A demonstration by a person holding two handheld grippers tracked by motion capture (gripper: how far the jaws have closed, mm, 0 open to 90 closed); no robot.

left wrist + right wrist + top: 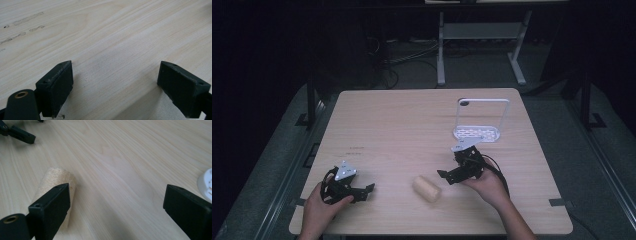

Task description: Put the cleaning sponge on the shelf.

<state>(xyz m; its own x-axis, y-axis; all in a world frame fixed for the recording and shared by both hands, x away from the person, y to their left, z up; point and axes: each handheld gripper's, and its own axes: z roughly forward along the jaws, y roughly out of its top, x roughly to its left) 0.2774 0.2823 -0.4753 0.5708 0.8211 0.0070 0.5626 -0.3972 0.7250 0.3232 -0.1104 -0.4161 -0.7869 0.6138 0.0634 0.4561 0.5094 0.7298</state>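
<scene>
left gripper [362, 191] fingers wide apart, holding nothing | right gripper [446, 175] fingers wide apart, holding nothing | cork-like roll [426, 188] on surface [402, 125] between both

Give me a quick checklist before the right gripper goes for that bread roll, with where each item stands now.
1. Right gripper open: ok, jaws wide apart.
2. Roll between the jaws: not ok, it lies beside and behind one jaw in the right gripper view.
3. Roll free of other things: ok, it lies alone on the table.
4. Left gripper out of the way: ok, open, off to the roll's left.
5. White rack clear of the roll: ok, farther back.
</scene>
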